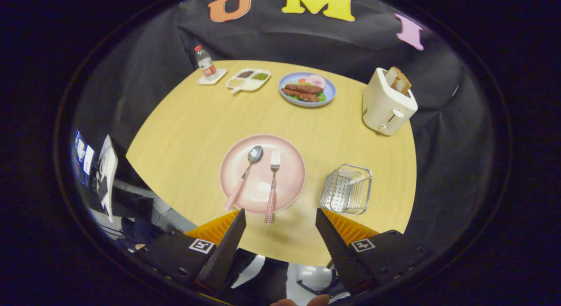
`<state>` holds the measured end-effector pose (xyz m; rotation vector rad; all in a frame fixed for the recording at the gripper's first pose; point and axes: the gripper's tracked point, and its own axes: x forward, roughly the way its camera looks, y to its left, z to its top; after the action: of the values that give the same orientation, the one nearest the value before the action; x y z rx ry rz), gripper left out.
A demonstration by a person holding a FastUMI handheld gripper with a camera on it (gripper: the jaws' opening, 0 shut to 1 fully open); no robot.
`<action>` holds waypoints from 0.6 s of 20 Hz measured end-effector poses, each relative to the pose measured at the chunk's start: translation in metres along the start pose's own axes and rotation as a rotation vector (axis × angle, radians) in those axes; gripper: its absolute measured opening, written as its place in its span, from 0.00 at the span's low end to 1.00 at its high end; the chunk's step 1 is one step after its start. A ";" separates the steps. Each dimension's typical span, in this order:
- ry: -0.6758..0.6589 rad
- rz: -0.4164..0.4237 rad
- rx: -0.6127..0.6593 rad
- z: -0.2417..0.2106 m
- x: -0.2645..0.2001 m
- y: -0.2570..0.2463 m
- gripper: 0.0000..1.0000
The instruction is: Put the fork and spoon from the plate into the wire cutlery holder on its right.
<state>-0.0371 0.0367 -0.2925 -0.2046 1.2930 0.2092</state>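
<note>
A pink plate (289, 159) lies on the round wooden table, just ahead of my fingers. On it rest a spoon (246, 173) on the left and a fork (273, 183) on the right, both with checked pink handles pointing towards me. The fork's handle end overhangs the plate rim and lies between my fingertips, a little ahead of them. The wire cutlery holder (347, 188) stands to the right of the plate, just beyond my right finger. My gripper (280, 215) is open above the table's near edge, holding nothing.
At the table's (193, 122) far side stand a water bottle (205, 63) on a coaster, a divided dish (248, 79) and a blue plate of food (307, 89). A white toaster (388, 102) with bread sits at the far right. Equipment stands off the table to the left.
</note>
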 end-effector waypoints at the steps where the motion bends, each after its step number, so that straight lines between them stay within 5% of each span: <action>1: 0.045 0.005 -0.013 -0.007 0.011 0.005 0.97; 12: 0.327 0.012 0.002 -0.037 0.098 0.029 0.95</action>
<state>-0.0537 0.0585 -0.3972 -0.2358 1.6197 0.1899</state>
